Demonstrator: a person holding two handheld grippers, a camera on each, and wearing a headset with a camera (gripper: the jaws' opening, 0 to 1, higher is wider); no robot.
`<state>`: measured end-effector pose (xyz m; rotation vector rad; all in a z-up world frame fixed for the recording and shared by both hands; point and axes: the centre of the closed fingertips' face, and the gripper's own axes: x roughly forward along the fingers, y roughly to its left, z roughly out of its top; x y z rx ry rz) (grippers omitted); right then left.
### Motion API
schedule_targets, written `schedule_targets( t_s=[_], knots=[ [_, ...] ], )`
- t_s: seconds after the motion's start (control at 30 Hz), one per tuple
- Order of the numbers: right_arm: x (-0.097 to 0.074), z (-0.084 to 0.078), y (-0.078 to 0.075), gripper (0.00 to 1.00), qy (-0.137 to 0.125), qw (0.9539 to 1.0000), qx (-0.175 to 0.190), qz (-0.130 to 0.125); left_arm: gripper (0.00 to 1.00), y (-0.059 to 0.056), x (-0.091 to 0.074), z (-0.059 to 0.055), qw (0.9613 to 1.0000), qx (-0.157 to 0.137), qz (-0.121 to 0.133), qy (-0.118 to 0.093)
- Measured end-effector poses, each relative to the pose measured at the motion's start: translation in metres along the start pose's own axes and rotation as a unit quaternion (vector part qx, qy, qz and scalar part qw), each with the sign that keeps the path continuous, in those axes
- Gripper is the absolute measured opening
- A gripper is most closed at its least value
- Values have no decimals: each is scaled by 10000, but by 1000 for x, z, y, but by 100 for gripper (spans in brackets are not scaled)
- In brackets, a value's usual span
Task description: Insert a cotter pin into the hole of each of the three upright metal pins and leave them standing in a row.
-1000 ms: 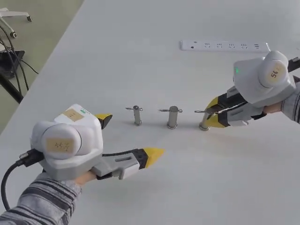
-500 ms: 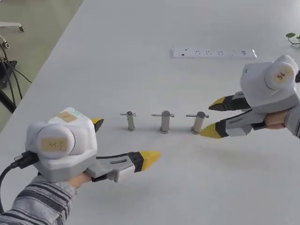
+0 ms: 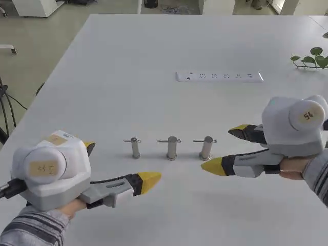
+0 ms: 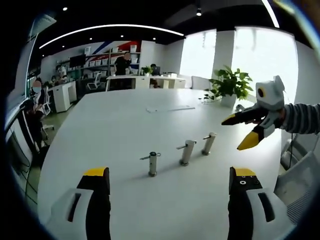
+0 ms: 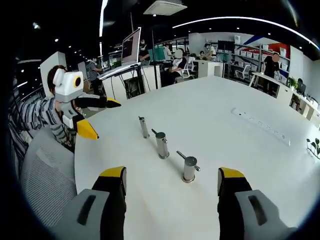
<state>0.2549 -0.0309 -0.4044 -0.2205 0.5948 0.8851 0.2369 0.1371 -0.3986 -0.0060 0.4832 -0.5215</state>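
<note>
1. Yellow-tipped and grey, the left claw [image 3: 119, 164] sits at the lower left of the head view, held by a hand with a striped sleeve. Its jaws are spread wide with nothing between them, above the white table [image 3: 154, 61].
2. The right claw [image 3: 224, 147] is at the right of the frame at about mid-height. Its jaws are likewise parted and empty, and its lower tip is near the right pin [image 3: 206, 148] but apart from it.
3. Between the two claws, in the middle of the frame, three metal pins stand upright on the table in a straight row. The left pin [image 3: 135, 148] and the middle pin [image 3: 172, 148] stand in line with the right one, each apart from its neighbour.
4. A thin cotter pin [image 3: 132, 140] crosses the left pin near its top and sticks out sideways. The other two pins carry the same.
5. Farther up the frame, a white power strip [image 3: 219, 76] lies flat, well apart from the row.
6. Green plant leaves [image 3: 312, 56] show at the upper right edge.
</note>
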Motion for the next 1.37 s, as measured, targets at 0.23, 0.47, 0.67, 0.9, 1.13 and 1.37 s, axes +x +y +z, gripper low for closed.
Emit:
schedule_targets(
  t_s=[0.23, 0.47, 0.67, 0.9, 1.13, 1.37],
  knots=[
    [-8, -3, 4, 77, -182, 9982, 522, -213, 98, 1, -4, -1, 10000, -58, -4, -14],
    [-12, -15, 7, 80, -188, 9965, 756, -313, 98, -2, -8, -7, 10000, -51, -6, 58],
    [-13, -20, 10, 80, -259, 9940, 988, -387, 95, -1, -9, -12, 9998, -110, 61, 138],
    [-15, -20, 11, 80, -322, 9927, 1058, -488, 95, -2, -12, -15, 9998, -130, 90, 155],
    [-12, -25, 19, 79, -232, 9933, 1041, -440, 93, -5, -13, -19, 9996, -93, 80, 250],
    [-13, -23, 20, 78, -260, 9933, 1031, -448, 92, -7, -14, -18, 9997, -70, 76, 236]
  ],
)
